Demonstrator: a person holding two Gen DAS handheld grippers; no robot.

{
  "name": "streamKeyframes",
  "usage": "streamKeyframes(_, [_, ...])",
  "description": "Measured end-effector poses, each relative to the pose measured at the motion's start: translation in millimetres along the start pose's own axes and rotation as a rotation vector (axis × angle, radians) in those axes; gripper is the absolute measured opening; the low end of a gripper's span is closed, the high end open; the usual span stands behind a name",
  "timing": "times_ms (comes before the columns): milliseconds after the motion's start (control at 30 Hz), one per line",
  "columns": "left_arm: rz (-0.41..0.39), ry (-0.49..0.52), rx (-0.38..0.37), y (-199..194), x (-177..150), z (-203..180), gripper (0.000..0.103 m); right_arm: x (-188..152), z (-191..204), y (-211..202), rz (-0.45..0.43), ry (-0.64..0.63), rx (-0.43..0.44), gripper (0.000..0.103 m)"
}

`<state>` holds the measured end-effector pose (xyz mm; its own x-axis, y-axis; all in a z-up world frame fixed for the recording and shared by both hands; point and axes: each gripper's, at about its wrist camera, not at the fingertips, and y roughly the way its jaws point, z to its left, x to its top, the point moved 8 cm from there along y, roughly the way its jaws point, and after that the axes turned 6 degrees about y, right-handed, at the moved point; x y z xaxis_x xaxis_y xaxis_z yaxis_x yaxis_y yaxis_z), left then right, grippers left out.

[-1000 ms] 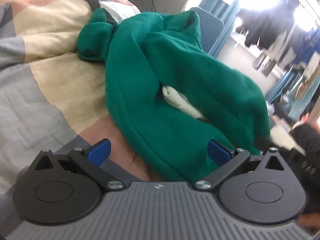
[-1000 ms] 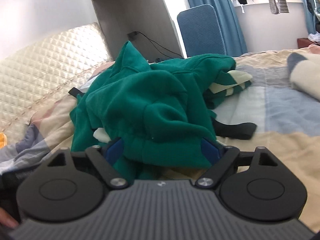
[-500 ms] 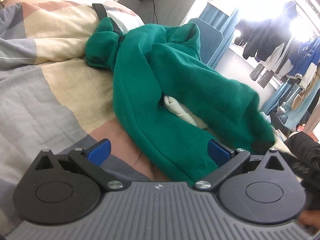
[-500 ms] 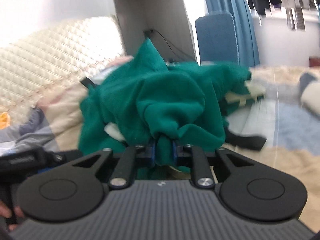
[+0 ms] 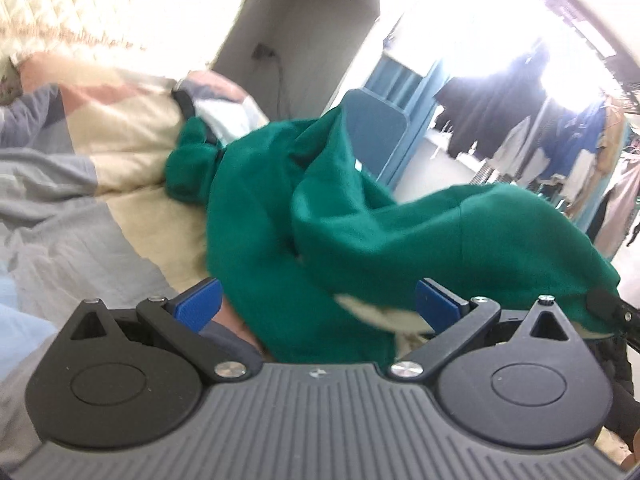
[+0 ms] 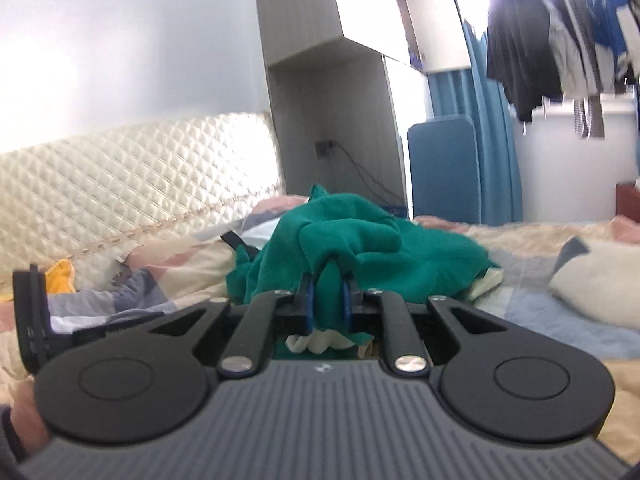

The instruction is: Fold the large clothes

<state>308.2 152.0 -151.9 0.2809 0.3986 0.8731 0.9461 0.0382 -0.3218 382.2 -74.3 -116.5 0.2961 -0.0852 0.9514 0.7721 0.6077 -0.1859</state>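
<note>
The green sweatshirt (image 5: 280, 216) lies crumpled on the bed (image 5: 132, 216), its long axis running away toward the headboard (image 6: 132, 176). The right gripper (image 6: 328, 300) is clamped on a fold of it. The left gripper (image 5: 318, 304) has its jaws apart, straddling the fabric.

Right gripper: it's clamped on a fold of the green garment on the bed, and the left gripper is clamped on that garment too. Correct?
Not quite. The right gripper is clamped on a fold of the green garment on the bed, but the left gripper is not: the left wrist view shows its blue pads wide apart, with the fabric only lying between them.
</note>
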Motion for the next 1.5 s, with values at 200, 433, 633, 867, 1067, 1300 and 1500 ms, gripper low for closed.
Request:
streamKeyframes(200, [-0.038,-0.005,-0.042,-67,5,-25,0.103,8,16,-76,-0.062,-0.058,0.018,0.016])
streamKeyframes(433, [-0.063,-0.045,-0.058,-118,6,-30,0.103,-3,25,-135,-0.056,-0.031,0.058,0.016])
streamKeyframes(633, [-0.055,-0.035,-0.052,-122,1,-25,0.103,-57,1,-117,0.205,0.027,-0.062,0.018])
streamKeyframes(867, [0.056,0.014,-0.037,-98,-11,-21,0.103,-64,-15,-103,0.289,0.142,-0.083,0.038])
streamKeyframes(1067, [0.167,-0.01,-0.047,-68,-17,-4,0.103,-49,-25,-122,0.188,0.258,-0.081,0.081])
streamKeyframes(1300, [0.221,0.027,0.011,-13,-21,10,0.103,-46,-57,-84,0.279,0.32,-0.187,0.081])
streamKeyframes(1500, [0.238,0.003,0.014,29,-29,18,0.102,-49,-99,-21,0.352,0.502,-0.256,0.08])
